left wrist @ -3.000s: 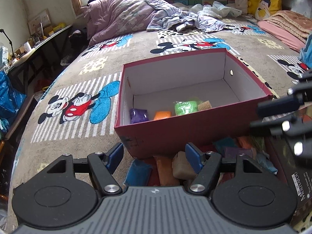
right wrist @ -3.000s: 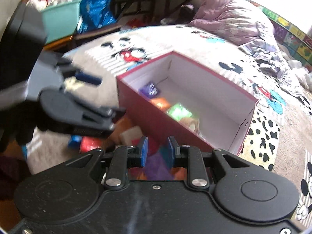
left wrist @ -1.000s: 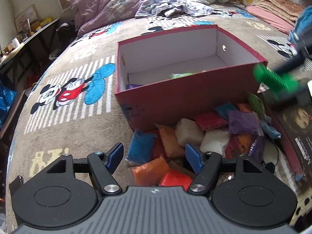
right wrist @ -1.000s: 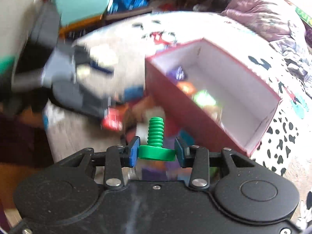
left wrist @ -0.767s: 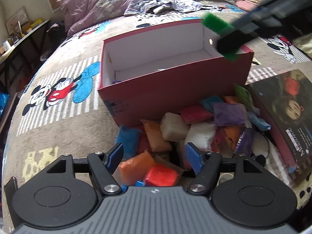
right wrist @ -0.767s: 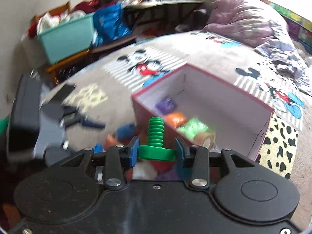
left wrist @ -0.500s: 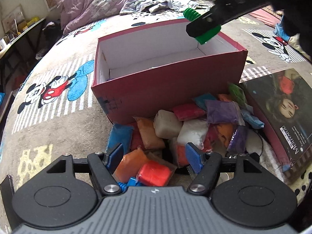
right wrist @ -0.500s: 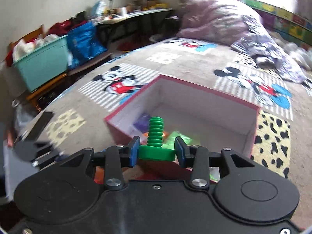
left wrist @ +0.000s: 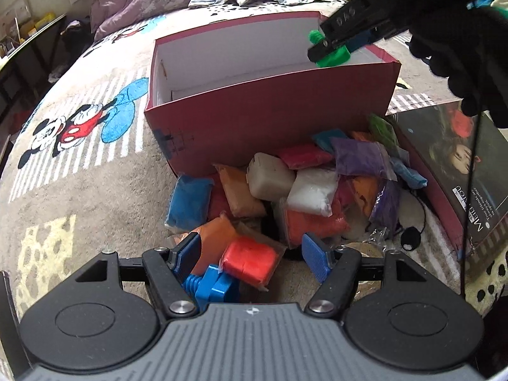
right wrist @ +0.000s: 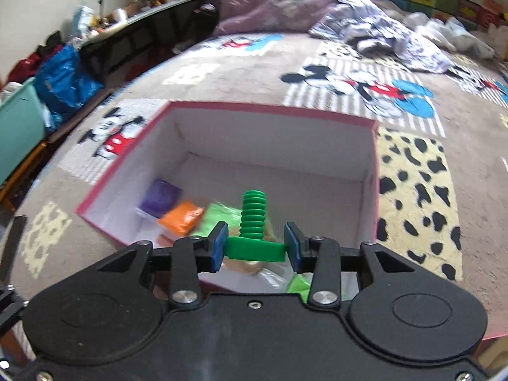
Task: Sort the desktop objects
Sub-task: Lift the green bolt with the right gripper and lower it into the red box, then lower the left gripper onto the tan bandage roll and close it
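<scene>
A red cardboard box (left wrist: 273, 108) stands open on the bed; in the right wrist view (right wrist: 133, 146) it holds a purple bag (right wrist: 160, 194), an orange bag (right wrist: 181, 216) and a green bag (right wrist: 222, 217). My right gripper (right wrist: 255, 247) is shut on a green toy bolt (right wrist: 254, 222) above the box's near edge; it also shows in the left wrist view (left wrist: 333, 54). My left gripper (left wrist: 250, 254) is open over a pile of coloured clay bags (left wrist: 285, 187), with a red bag (left wrist: 249, 260) between its fingers and a blue toy bolt (left wrist: 211, 285) by the left finger.
A dark book (left wrist: 454, 165) lies right of the pile. A black cord with a round end (left wrist: 411, 236) lies beside it. Pillows and crumpled clothes (right wrist: 365, 25) lie at the bed's far end. A desk and bins (right wrist: 63, 63) stand off the left edge.
My right gripper has carried the green bolt from beside the pile to above the box opening. My left gripper has drawn back and lowered over the pile; the blue bolt has come into view.
</scene>
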